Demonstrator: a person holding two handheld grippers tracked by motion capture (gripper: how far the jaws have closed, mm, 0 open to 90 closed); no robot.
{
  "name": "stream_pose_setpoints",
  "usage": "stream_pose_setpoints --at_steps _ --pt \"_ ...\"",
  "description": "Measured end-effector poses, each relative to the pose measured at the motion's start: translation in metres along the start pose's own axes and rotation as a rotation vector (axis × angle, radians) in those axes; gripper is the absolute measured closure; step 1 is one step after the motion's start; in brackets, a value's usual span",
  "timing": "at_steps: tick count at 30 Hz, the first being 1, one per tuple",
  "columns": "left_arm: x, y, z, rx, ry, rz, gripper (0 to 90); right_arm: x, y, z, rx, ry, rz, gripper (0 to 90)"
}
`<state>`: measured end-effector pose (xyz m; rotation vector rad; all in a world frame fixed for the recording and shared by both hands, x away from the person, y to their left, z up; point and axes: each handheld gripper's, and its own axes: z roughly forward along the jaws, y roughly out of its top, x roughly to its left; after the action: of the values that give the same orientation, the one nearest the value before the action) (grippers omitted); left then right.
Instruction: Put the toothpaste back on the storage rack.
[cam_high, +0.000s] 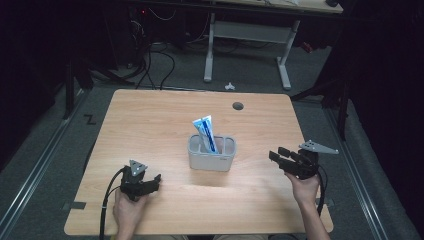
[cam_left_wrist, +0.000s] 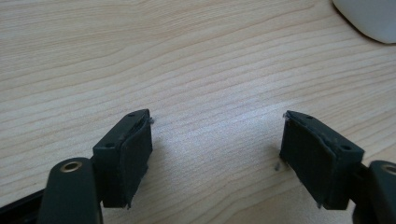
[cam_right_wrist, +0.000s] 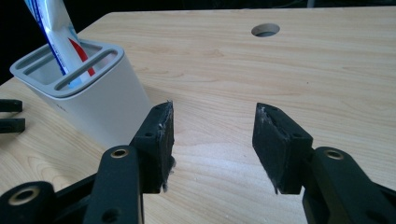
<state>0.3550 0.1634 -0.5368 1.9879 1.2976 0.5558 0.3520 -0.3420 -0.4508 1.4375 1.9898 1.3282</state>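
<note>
1. A toothpaste tube (cam_high: 204, 131) stands leaning in the left slot of a white-grey holder (cam_high: 211, 160) mid-surface (cam_high: 150, 125), kept upright by the slot's walls.
2. The left tongs (cam_left_wrist: 217, 140), released with jaws apart over bare wood, sit near the person's edge, left of the holder.
3. The right tongs (cam_right_wrist: 212, 140), also released and empty, hang right of the holder, probably parked clear of it.

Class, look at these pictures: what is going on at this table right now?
A person sits at a light wooden table, holding a black two-jaw gripper in each hand. The left gripper and the right gripper are both open and empty, either side of a white slotted plastic holder. A blue and white toothpaste tube stands in the holder. Nothing is being gripped.
</note>
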Motion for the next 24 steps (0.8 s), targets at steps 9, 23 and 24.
stream_pose_setpoints --at_steps 9,23,24 --pt "0.000 0.000 0.000 0.000 0.000 0.000 25.4 -0.004 -0.010 0.006 0.037 -0.033 -0.005 48.7" --pt "0.000 0.000 0.000 0.001 0.000 0.000 25.4 -0.010 -0.029 0.021 0.114 -0.115 -0.015 48.5" --pt "0.000 0.000 0.000 0.001 0.000 -0.001 25.4 -0.011 -0.031 0.022 0.118 -0.117 -0.016 48.4"
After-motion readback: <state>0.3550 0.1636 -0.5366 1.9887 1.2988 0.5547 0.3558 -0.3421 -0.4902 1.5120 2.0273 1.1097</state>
